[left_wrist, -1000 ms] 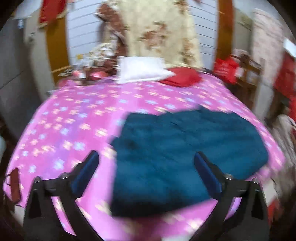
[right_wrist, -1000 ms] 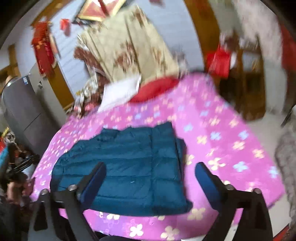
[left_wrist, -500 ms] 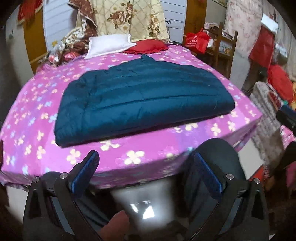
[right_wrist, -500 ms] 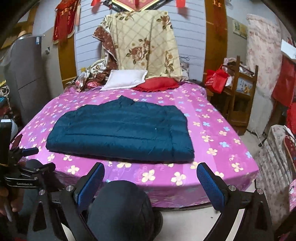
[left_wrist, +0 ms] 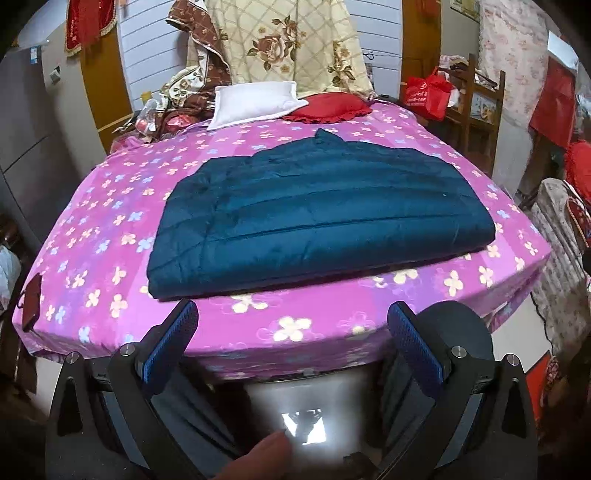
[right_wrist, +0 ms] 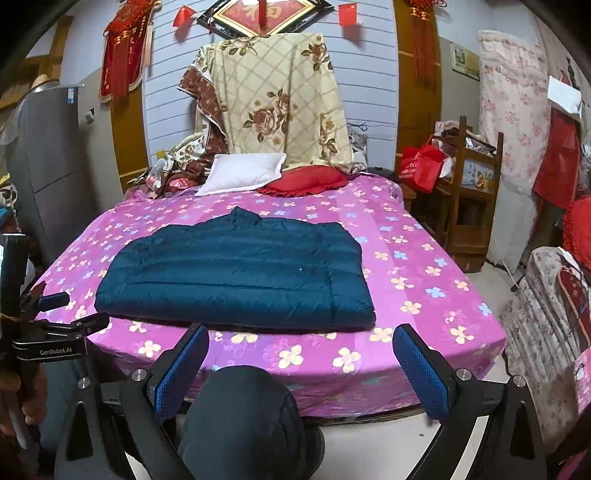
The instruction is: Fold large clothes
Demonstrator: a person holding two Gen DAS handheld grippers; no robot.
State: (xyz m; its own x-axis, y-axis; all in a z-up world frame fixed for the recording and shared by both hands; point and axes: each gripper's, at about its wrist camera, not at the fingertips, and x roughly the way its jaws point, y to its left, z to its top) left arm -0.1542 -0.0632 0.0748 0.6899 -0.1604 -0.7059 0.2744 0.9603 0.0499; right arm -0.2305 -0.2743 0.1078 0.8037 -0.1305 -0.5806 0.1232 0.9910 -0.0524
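folded blue jacket (right_wrist: 236,273) flat on bed (right_wrist: 406,295) — both grippers' jaws wide, empty.

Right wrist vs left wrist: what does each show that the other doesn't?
Right wrist only: the framed red wall plaque above the bed, and the left tool at the frame's left edge.

Left wrist only: a dark red flat object on the bed's near left corner.

Both: folded teal jacket flat on the pink floral bedsheet, white pillow, red cushion, each camera's own tool open and empty.

jackets: 1 (left_wrist: 317,218) | pillows: 2 (left_wrist: 255,101) | beds: 1 (left_wrist: 110,229) | tongs: 2 (left_wrist: 291,343)
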